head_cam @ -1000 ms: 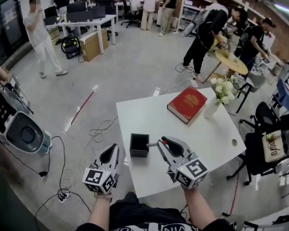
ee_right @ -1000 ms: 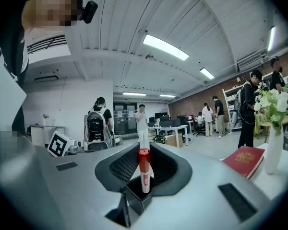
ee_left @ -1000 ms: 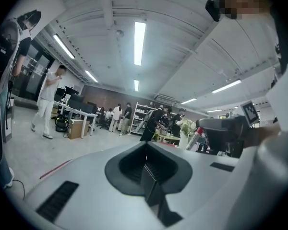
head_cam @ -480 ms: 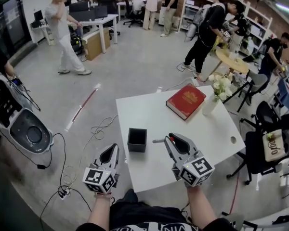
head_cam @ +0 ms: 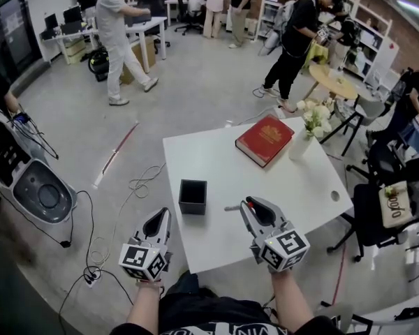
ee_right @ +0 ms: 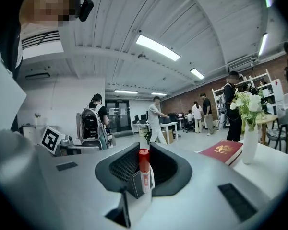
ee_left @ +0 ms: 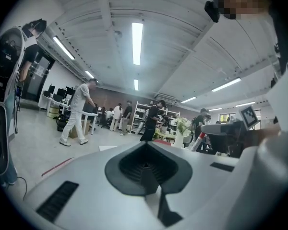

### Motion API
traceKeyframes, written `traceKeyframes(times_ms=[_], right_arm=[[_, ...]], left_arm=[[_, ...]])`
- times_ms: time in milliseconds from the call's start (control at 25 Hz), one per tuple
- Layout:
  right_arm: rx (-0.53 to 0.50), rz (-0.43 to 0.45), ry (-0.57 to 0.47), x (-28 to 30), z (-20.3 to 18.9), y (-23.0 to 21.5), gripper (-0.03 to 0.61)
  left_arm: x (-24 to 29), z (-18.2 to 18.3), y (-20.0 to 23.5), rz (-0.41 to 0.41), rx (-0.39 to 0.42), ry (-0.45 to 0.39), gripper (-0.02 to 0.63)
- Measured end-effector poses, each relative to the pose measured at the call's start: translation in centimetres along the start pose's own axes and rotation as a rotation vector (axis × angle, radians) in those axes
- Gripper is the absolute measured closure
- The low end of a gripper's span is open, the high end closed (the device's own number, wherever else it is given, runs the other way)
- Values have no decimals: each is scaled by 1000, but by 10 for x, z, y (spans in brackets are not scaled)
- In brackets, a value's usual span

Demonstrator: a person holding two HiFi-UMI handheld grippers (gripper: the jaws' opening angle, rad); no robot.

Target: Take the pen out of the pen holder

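We are pinching the pen (ee_right: 143,169) crosswise in the right gripper (head_cam: 247,203), right of the centre-frame pen holder (head_cam: 193,196); the left gripper (head_cam: 161,217) is sitting closed, empty.

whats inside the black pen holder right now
Nothing shows inside the pen holder; its shadowed bottom cannot be made out. The pen is outside it, clamped in the right tool.

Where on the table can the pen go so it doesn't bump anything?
The white table has bare room between the black square pen holder and the red hardcover book, and a wider patch right of the right claw, which grips the red-capped pen. The far corner is crowded: book and white vase of flowers sit close together.
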State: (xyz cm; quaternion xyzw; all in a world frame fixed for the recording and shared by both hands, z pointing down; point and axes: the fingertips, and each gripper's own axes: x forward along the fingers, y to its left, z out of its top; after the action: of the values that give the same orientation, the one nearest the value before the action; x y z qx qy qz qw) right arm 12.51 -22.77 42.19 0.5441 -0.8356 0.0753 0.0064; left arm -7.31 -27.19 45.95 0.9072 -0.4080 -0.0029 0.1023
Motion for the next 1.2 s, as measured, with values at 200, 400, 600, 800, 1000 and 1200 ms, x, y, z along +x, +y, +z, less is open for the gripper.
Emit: traceKeyframes(times_ms=[200,400,600,800,1000,1200], right_arm=[[10,-5,42,-3,-16,-2,505],[22,6,80,-2,-34,-2,505],[32,25,106,1,-47,1,505],[39,44,122,5,-54,5,505],[41,56,126,8,-56,6,505],[38,68,124,11,-54,5,505]], left_arm=[[-2,-4,-2,4,-5,9,611],[-6,-6,-2,18,-3,12,611],[-10,-6,2,40,-1,12,611],[-15,-4,6,61,0,10,611],[-17,-3,7,74,4,10,611],[-17,-1,9,86,7,8,611]])
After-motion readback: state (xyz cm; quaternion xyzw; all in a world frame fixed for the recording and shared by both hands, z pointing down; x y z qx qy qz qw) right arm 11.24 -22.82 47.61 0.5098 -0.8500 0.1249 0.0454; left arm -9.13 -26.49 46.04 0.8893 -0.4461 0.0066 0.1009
